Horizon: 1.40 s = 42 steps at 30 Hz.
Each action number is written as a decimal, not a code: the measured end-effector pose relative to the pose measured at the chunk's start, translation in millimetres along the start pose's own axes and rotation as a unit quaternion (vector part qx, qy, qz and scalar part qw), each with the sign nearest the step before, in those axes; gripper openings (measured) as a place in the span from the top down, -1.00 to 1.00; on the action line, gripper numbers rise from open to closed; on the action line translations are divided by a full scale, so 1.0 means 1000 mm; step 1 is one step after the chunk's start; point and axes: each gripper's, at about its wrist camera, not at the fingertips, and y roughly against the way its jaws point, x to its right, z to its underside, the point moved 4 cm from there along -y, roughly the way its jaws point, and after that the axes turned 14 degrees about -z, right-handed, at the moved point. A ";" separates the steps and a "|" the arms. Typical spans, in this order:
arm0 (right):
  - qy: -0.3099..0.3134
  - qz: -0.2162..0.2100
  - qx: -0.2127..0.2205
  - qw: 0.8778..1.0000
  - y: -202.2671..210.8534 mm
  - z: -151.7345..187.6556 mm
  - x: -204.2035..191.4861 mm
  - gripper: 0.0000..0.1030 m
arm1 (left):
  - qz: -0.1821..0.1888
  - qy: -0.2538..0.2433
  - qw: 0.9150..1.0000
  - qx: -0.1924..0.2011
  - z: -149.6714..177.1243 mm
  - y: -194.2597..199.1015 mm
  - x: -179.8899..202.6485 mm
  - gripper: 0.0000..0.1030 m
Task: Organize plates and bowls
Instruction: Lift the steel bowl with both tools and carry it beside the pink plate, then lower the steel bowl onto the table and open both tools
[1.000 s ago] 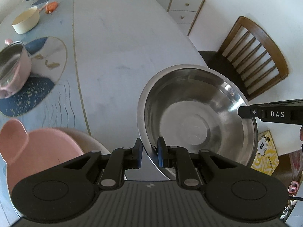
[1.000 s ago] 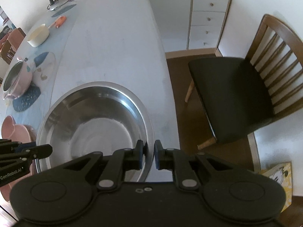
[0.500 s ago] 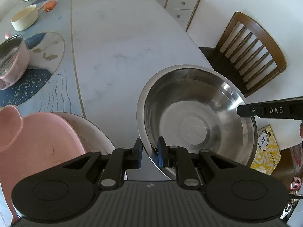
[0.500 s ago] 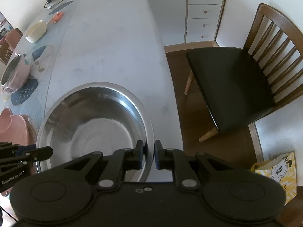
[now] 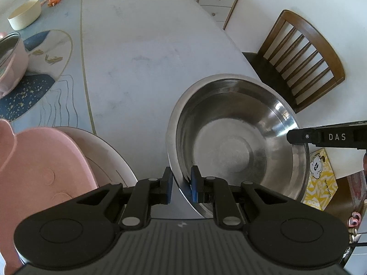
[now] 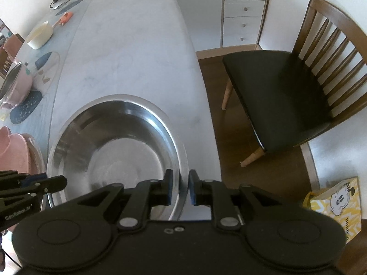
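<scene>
Steel bowl [image 6: 119, 146]: right tool [image 6: 179, 186] now opening.

Beyond the steel bowl [image 5: 238, 137] the surface [image 5: 142, 45] lies bare and wide. On one side the pink plate [image 5: 41, 167] crowds close; off the other edge a wooden chair [image 6: 298, 87] blocks the floor.

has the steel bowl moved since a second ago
Yes. In the right wrist view the steel bowl has shifted away from the cream bowl at the table's far end.
</scene>
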 end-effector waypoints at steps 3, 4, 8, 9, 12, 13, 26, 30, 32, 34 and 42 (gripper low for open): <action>-0.002 0.002 0.005 1.000 0.003 -0.001 -0.001 0.55 | 0.004 -0.002 1.000 0.000 0.000 0.001 -0.002 0.70; -0.002 0.004 0.006 1.000 0.004 -0.001 -0.001 0.54 | 0.006 -0.003 1.000 0.000 0.001 0.002 -0.003 0.70; -0.009 0.009 0.011 1.000 0.012 -0.001 -0.002 0.39 | 0.016 0.007 1.000 -0.001 0.001 0.007 -0.009 0.70; -0.010 0.009 0.014 1.000 0.015 -0.001 -0.002 0.38 | 0.018 0.009 1.000 0.000 0.001 0.010 -0.010 0.70; -0.011 0.001 0.021 1.000 0.026 -0.001 -0.009 0.32 | 0.019 0.008 1.000 0.011 0.002 0.019 -0.013 0.70; -0.008 -0.002 0.024 1.000 0.031 -0.002 -0.013 0.31 | 0.019 0.008 1.000 0.018 0.002 0.024 -0.015 0.70; 0.066 -0.038 0.063 0.995 0.074 -0.009 -0.089 0.04 | 0.030 0.032 0.993 0.107 0.001 0.097 -0.056 0.69; 0.094 -0.054 0.071 0.992 0.080 -0.014 -0.116 -0.06 | 0.020 0.049 0.989 0.140 0.003 0.119 -0.076 0.23; 0.110 -0.061 0.076 0.989 0.081 -0.018 -0.131 -0.11 | 0.011 0.059 0.985 0.160 0.004 0.130 -0.087 -0.14; 0.126 -0.067 0.080 0.987 0.081 -0.022 -0.147 -0.14 | -0.001 0.068 0.982 0.174 0.004 0.138 -0.100 -0.22; 0.179 -0.095 0.088 0.975 0.069 -0.043 -0.206 -0.35 | -0.041 0.114 0.973 0.197 0.002 0.158 -0.157 -0.46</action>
